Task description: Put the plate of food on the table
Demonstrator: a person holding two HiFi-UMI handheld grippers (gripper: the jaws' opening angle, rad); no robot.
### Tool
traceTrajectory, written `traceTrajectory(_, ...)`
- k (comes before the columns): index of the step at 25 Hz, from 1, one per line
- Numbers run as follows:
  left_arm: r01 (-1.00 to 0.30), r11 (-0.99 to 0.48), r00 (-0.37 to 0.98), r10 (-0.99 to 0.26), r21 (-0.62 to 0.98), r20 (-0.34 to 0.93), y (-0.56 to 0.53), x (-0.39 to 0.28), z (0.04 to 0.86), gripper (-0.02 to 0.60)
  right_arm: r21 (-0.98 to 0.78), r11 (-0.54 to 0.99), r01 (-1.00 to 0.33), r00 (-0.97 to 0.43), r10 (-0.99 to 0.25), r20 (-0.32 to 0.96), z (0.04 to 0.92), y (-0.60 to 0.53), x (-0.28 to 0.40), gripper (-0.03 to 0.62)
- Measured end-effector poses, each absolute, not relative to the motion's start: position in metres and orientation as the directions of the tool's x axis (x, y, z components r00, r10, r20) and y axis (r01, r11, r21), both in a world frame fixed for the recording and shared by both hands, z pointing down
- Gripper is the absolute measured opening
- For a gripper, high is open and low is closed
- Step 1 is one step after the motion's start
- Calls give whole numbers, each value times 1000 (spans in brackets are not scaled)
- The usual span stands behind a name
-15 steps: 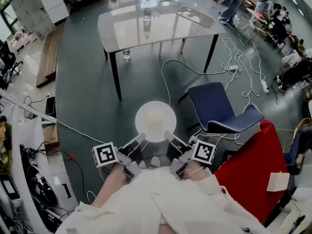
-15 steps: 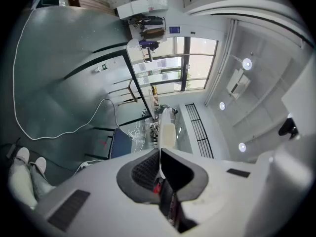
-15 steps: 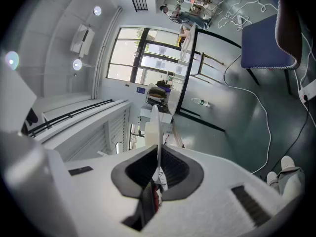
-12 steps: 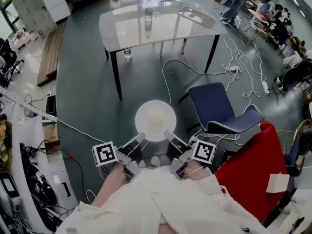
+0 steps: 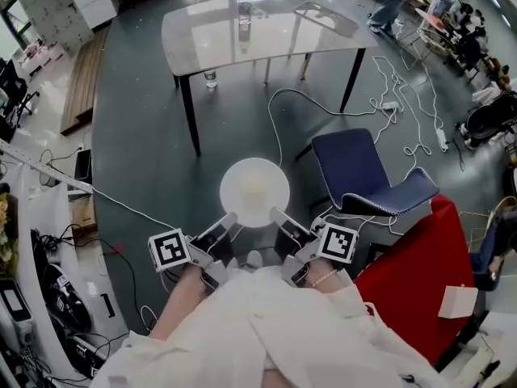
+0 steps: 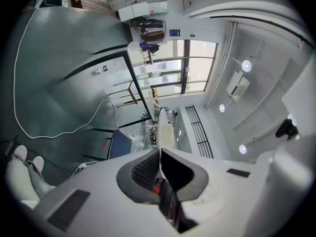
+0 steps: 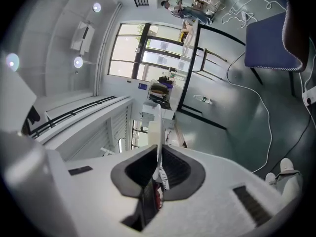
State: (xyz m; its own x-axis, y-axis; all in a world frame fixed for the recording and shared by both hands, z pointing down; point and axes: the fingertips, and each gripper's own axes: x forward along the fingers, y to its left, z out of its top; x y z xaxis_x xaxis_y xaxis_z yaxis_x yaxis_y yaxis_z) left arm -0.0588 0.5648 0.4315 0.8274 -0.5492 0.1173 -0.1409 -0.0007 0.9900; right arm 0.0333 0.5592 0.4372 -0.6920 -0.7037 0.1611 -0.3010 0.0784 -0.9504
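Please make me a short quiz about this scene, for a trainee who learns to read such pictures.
1. True or false: the plate already rests on the table.
2. Which of these stands on the table? A) a bottle B) a laptop C) a kettle
3. Fill in: the left gripper and the right gripper are each shut on the plate's ____.
Key: 1 false, the plate is held over the floor, short of the table. 2 A. 3 rim.
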Motion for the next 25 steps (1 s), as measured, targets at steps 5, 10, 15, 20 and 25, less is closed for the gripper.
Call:
traceTrajectory(5, -163, -26, 820, -560, 986, 121, 565, -45, 438, 23, -959, 61, -276, -696, -701, 156, 443, 562, 46, 14)
traceTrajectory(10, -174, -27, 819, -559, 984, 129, 577, -34, 444, 23, -950, 53, -308, -688, -702, 184, 454, 571, 60, 14)
traceTrajectory(15, -187, -28, 819, -556, 982, 140, 579, -30, 445, 23, -949, 71, -307, -703, -689, 176, 451, 571, 63, 14)
traceTrajectory(20, -202, -26, 818, -554, 979, 154, 572, -29, 447, 23, -952, 63, -299, -691, -702, 171, 456, 564, 64, 14)
traceTrajectory(25, -200, -20, 811, -565, 980, 154, 548, -35, 452, 23, -949, 57, -311, -692, -698, 185, 460, 540, 59, 14)
